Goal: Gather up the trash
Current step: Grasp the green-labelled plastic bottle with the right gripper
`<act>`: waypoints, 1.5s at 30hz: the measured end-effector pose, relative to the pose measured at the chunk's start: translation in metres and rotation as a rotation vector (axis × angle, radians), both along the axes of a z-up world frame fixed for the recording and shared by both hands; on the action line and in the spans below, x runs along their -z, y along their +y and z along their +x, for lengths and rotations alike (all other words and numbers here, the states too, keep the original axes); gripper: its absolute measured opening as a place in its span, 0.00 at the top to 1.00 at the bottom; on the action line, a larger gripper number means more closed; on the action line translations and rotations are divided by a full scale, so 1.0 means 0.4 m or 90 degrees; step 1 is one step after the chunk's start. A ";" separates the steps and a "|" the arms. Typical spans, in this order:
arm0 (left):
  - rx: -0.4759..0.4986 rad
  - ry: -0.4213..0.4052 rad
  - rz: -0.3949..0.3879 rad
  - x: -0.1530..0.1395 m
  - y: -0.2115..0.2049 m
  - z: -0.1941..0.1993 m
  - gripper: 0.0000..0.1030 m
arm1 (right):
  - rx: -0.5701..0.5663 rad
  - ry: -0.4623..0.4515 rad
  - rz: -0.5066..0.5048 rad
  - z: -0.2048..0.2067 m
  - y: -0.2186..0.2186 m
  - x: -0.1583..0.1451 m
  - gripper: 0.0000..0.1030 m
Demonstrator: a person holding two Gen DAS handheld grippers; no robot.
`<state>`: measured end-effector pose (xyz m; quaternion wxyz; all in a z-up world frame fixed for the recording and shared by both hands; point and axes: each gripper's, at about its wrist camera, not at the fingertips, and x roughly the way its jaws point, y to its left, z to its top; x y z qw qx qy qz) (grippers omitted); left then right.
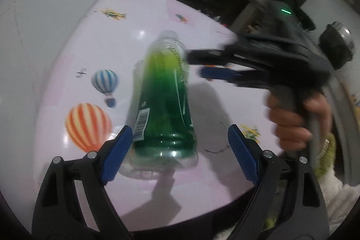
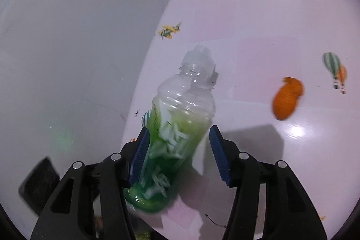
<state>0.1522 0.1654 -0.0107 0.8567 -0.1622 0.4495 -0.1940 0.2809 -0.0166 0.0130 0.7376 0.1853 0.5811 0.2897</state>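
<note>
Bottle [image 1: 164, 93] upright on the table [image 1: 56, 73]
Left gripper [image 1: 180, 154] spread wide around its base; right gripper [image 2: 180, 156] half-open, not clamping

Clear plastic bottle [image 1: 162, 91], glossy tabletop [image 1: 126, 37]

The left tool [image 1: 177, 154] points steeply downward, its blue pads spread wide apart. The right tool [image 1: 194, 65] reaches in from three o'clock, blurred, jaws partly apart; bare fingers [image 1: 290, 118] wrap its grey handle, a pale fuzzy sleeve [image 1: 337, 190] behind the wrist.
</note>
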 end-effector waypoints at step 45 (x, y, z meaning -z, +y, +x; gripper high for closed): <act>0.092 -0.053 0.176 0.011 -0.329 0.270 0.33 | 0.220 -0.081 -0.156 -0.247 -0.570 -0.046 0.43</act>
